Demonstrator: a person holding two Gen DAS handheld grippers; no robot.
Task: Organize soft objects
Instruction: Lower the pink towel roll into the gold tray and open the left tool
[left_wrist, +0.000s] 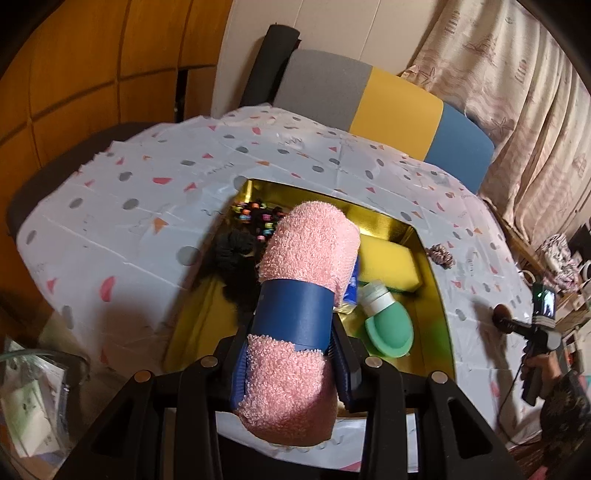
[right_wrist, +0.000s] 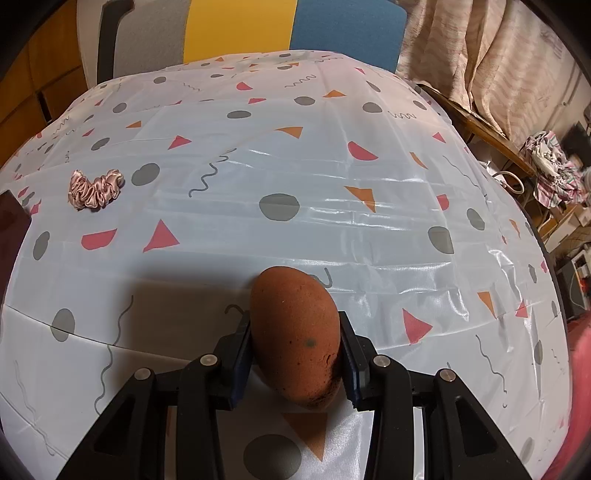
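Gripping rolled pink towel (left_wrist: 306, 280), left gripper (left_wrist: 291, 354) hovers over gold box (left_wrist: 436, 258); crowding at 3 o'clock possibly tips it; right gripper (right_wrist: 295, 347) clamps brown sponge (right_wrist: 295, 332)

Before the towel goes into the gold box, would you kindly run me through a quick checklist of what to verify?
1. Left gripper holds the pink towel firmly: ok, pads press both sides at the blue band.
2. Towel stays rolled: ok, band still around it.
3. Towel is over the gold box: ok.
4. Free floor space in the box: cannot tell; the yellow sponge, green bottle and black scrunchie fill much of it, and the towel hides the middle.
5. Right gripper keeps clear: ok, off to the side, shut on the brown sponge.
6. Pink scrunchie packed: not ok, still on the tablecloth.
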